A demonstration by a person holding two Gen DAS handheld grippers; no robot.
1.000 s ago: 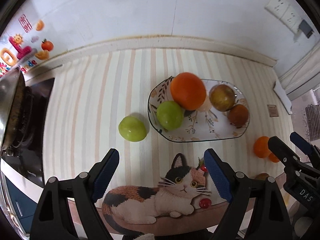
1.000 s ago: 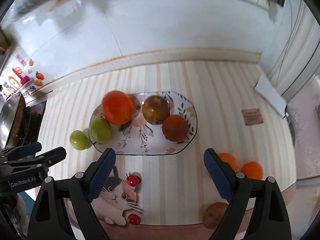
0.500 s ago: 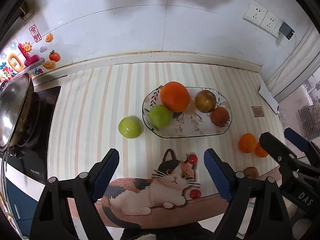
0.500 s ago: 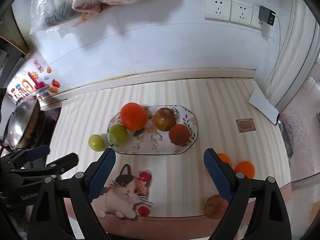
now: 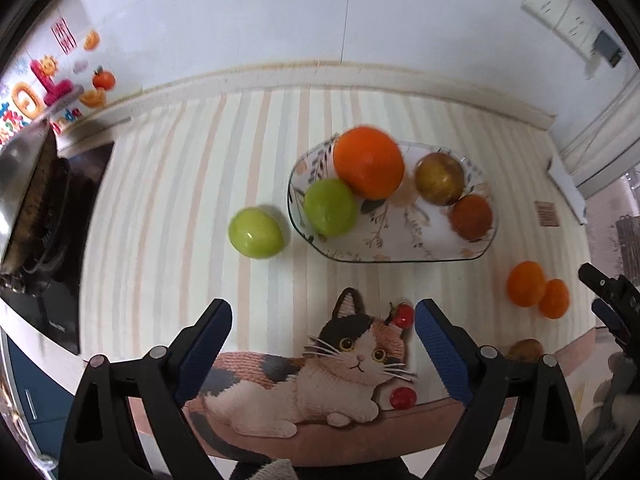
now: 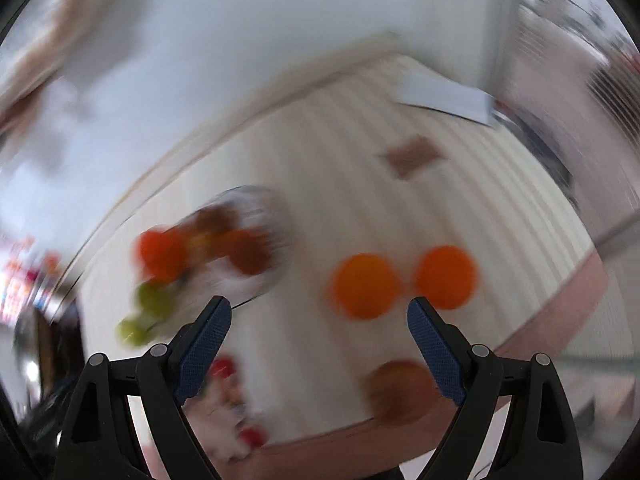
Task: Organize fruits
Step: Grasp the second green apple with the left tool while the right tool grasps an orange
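A floral glass plate (image 5: 404, 240) holds a large orange (image 5: 368, 162), a green fruit (image 5: 330, 208), a yellow-brown fruit (image 5: 439, 178) and a dark orange fruit (image 5: 471, 217). A loose green fruit (image 5: 257, 232) lies left of the plate. Two small oranges (image 5: 526, 283) (image 5: 554, 298) and a brown fruit (image 5: 525, 350) lie at the right. My left gripper (image 5: 323, 340) is open and empty above the cat mat. My right gripper (image 6: 319, 344) is open and empty; its view is blurred, with the two oranges (image 6: 366, 285) (image 6: 446, 276) just beyond the fingertips and the brown fruit (image 6: 400, 390) between the fingers.
A cat-print mat (image 5: 320, 368) with two small red fruits (image 5: 403, 314) (image 5: 402, 397) lies at the counter's front edge. A stove with a pan (image 5: 24, 184) stands at the left. The wall with sockets (image 5: 560, 20) runs behind. A white box (image 6: 444, 96) lies at the far right.
My right gripper has swung fast to the right and down toward the two small oranges; its view is now blurred. My left gripper has moved closer to the counter.
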